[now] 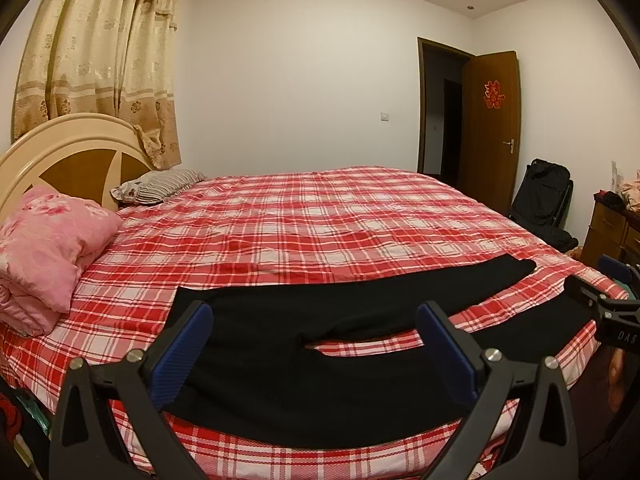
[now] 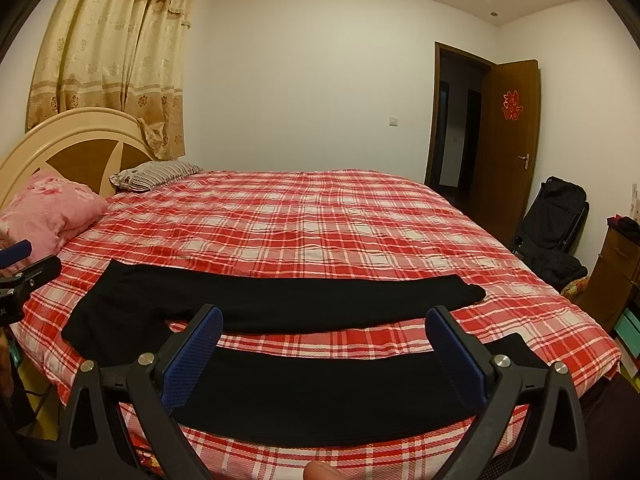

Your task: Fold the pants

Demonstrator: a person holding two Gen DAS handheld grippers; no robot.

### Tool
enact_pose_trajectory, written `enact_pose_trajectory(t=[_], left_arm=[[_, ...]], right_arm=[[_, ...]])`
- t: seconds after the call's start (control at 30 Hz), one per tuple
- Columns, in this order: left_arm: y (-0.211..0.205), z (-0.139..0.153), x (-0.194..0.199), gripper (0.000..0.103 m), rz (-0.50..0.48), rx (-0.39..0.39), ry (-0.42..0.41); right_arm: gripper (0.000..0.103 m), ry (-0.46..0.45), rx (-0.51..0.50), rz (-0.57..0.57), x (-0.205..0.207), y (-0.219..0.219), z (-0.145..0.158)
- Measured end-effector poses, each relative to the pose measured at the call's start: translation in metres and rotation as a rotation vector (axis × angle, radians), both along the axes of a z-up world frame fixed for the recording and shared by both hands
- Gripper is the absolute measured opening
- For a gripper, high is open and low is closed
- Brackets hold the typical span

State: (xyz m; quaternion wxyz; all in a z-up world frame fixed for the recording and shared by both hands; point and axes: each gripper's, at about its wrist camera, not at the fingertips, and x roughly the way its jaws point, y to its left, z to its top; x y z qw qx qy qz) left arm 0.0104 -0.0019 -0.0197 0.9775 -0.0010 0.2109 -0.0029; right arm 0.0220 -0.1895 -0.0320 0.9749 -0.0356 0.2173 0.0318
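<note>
Black pants (image 1: 304, 364) lie flat and spread on the red plaid bed (image 1: 304, 216), waist to the left, the two legs splayed apart to the right. In the right wrist view the pants (image 2: 304, 300) show both legs with plaid between them. My left gripper (image 1: 314, 320) is open and empty, hovering above the waist and crotch area near the bed's front edge. My right gripper (image 2: 324, 324) is open and empty above the near leg (image 2: 320, 392). The right gripper also shows in the left wrist view (image 1: 612, 308), at the far right.
A folded pink quilt (image 1: 48, 256) and a striped pillow (image 1: 160, 184) lie by the headboard (image 1: 60, 152) at the left. A black bag (image 1: 544, 200) and a wooden cabinet (image 1: 612, 232) stand right of the bed. An open door (image 1: 492, 120) is behind.
</note>
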Motion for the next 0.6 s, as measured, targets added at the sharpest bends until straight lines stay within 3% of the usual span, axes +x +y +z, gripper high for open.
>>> enact_pose_trajectory(t=[0.4, 0.6], left_arm=[[0.003, -0.016, 0.011, 0.103, -0.036, 0.001, 0.037], [0.025, -0.036, 0.042, 0.103, -0.052, 0.019, 0.084]], right_arm=[[0.102, 0.030, -0.007, -0.002, 0.008, -0.001, -0.011], [0.102, 0.088, -0.010, 0.003, 0.027, -0.003, -0.035]])
